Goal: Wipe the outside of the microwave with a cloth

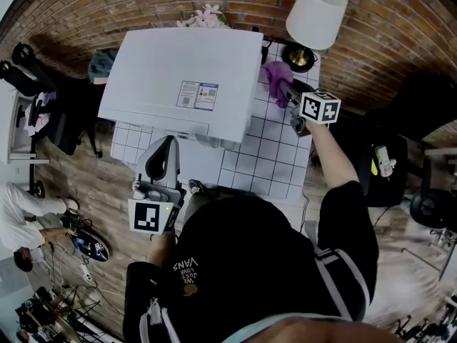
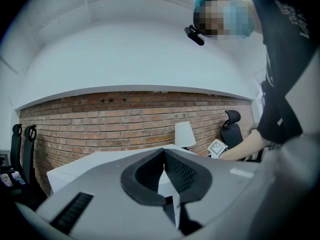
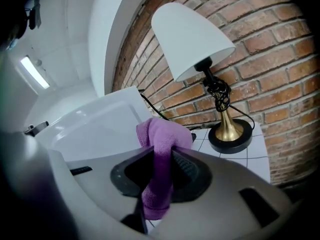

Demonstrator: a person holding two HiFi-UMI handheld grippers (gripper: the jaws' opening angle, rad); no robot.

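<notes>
Cloth (image 3: 165, 136) in tool (image 3: 162, 165), perhaps against microwave (image 3: 95, 129)

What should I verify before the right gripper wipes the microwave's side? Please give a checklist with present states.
1. Purple cloth clamped in right gripper: ok.
2. Cloth touching the microwave: cannot tell; it hangs beside the right side.
3. Left gripper shut, empty, away from that side: ok.
4. Lamp apart from the cloth: ok, though close by.
5. Microwave door shut: cannot tell.
</notes>
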